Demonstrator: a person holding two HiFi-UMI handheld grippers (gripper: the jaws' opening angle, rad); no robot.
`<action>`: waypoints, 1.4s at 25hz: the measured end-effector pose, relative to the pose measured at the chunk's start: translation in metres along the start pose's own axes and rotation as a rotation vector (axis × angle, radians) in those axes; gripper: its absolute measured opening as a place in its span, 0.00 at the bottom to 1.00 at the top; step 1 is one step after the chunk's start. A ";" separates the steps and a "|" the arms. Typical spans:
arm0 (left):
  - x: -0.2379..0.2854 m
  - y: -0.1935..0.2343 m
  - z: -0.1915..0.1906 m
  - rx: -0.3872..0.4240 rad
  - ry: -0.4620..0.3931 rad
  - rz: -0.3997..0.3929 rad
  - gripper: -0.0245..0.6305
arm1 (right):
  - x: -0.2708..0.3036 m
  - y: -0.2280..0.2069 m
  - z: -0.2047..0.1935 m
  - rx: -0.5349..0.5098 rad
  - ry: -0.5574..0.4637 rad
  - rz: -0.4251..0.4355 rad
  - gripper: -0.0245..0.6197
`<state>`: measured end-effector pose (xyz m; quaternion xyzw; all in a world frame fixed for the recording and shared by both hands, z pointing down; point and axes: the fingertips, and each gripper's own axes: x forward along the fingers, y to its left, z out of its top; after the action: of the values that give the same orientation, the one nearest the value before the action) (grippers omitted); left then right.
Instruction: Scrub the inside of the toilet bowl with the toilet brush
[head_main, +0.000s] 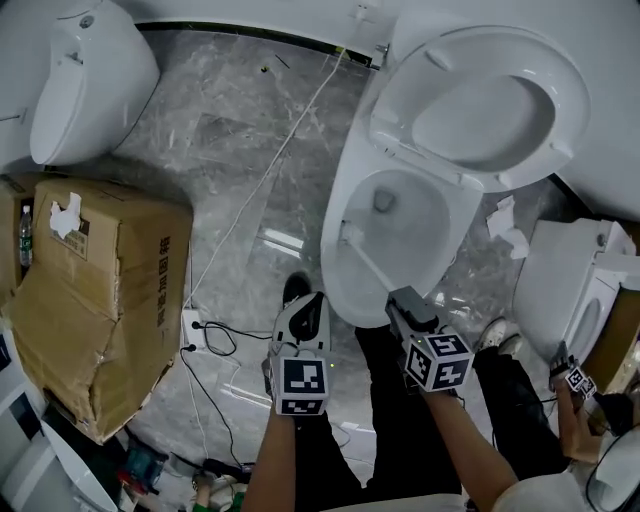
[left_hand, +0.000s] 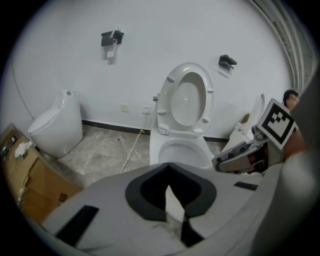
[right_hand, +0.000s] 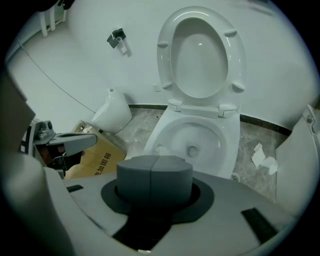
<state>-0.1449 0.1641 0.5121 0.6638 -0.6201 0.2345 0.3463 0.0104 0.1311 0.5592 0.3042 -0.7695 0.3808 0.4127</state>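
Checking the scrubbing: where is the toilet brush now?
In the head view, the toilet brush has its head inside the toilet bowl, near the left wall, and its handle slants down-right to the right gripper at the bowl's near rim.

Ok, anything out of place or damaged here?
Crumpled paper lies on the floor right of the toilet, and the cardboard box at left is dented and torn.

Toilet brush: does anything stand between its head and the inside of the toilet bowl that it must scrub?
Nothing visible does. The seat stands raised and the toilet bowl lies open. The toilet brush, held in the jaws of the right gripper, has its head inside the bowl.
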 end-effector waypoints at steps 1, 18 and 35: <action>0.003 -0.007 0.003 -0.023 -0.013 -0.003 0.08 | 0.003 -0.005 0.004 0.003 -0.007 0.008 0.31; 0.048 -0.073 0.038 -0.006 -0.011 -0.018 0.08 | 0.029 -0.058 0.050 0.089 -0.083 0.046 0.30; 0.058 -0.074 0.043 0.049 -0.001 -0.084 0.08 | -0.016 -0.079 -0.003 -0.090 -0.043 -0.037 0.30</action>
<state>-0.0697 0.0934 0.5145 0.6975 -0.5859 0.2347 0.3392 0.0813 0.0951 0.5727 0.3077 -0.7888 0.3313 0.4164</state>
